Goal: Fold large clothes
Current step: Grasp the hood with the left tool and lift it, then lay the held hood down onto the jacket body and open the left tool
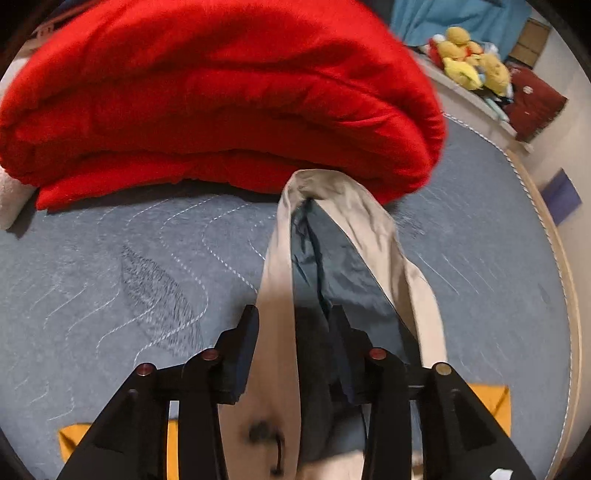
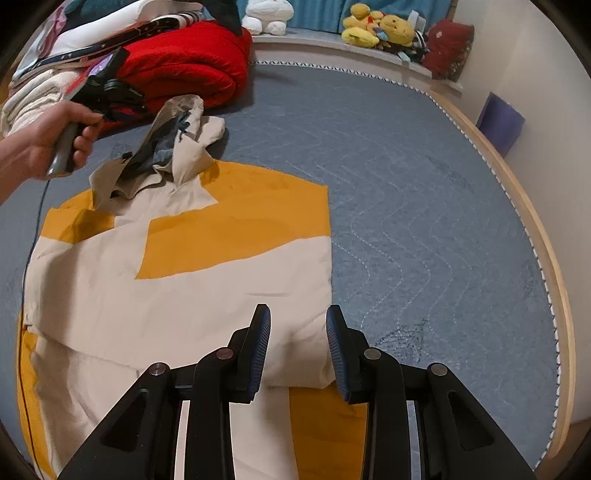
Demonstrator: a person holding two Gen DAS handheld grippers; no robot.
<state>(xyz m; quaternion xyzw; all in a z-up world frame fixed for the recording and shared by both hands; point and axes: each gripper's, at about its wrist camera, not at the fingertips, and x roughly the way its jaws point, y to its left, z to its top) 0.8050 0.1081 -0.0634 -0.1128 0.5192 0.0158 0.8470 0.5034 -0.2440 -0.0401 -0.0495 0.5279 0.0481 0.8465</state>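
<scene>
A beige and orange jacket [image 2: 177,288] lies spread on the grey-blue quilted mat [image 2: 424,221], partly folded. Its hood [image 1: 332,229], beige with a dark blue lining, is lifted off the mat. My left gripper [image 1: 295,317] is shut on the hood; in the right wrist view it [image 2: 129,166] shows at the upper left with the hand on its handle. My right gripper [image 2: 298,317] is open and empty, hovering over the jacket's right edge near the front.
A folded red blanket [image 1: 221,99] lies just beyond the hood, with white and patterned bedding [image 2: 55,66] stacked beside it. Plush toys [image 2: 380,26] and a dark red cushion [image 2: 450,44] sit on the far ledge. The mat's wooden rim [image 2: 546,236] curves along the right.
</scene>
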